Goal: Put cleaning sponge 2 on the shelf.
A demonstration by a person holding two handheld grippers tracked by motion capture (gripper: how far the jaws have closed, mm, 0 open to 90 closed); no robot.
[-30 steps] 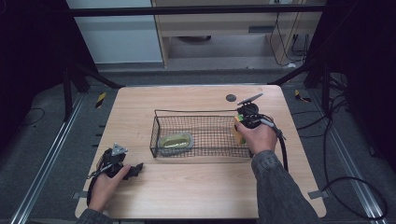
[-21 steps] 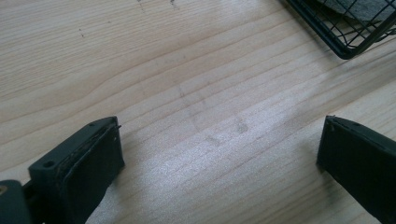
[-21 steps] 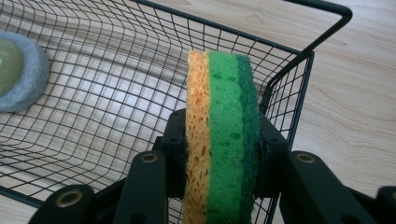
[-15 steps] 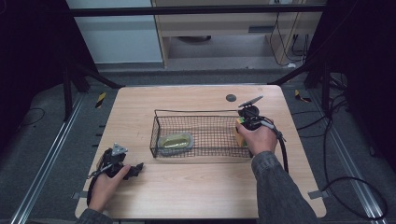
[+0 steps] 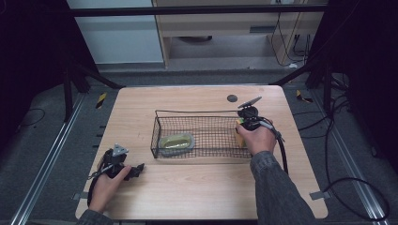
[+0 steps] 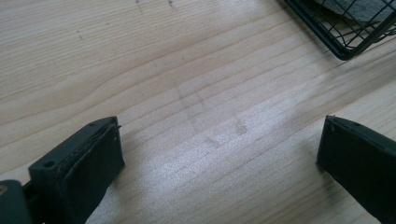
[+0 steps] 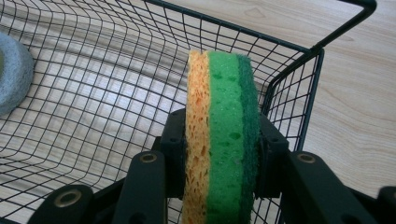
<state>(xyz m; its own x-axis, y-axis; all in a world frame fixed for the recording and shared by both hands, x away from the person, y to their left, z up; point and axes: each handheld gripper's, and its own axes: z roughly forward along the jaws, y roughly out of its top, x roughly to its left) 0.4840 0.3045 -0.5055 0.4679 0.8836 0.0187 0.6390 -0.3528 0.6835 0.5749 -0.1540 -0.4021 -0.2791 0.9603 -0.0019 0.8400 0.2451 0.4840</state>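
Gripping a sponge on edge, your right claw has its two jaws pressed against the flat faces, the orange layer on one side and the dark green scouring layer on the other, with bright green between. That sponge stands upright in the claw, inside the wire basket, close to the basket's end wall and corner, which rise just beyond and to the claw's right. Far off to the claw's left, at the other end of the basket, lies a grey-rimmed pad on the mesh floor.

From above, your right claw sits at the basket's end with your hand behind it, and the pad lies well apart from it.

Your left claw rests low over the bare wooden surface, its jaws spread wide and holding nothing. A corner of the basket lies ahead and to that claw's right, apart from it.
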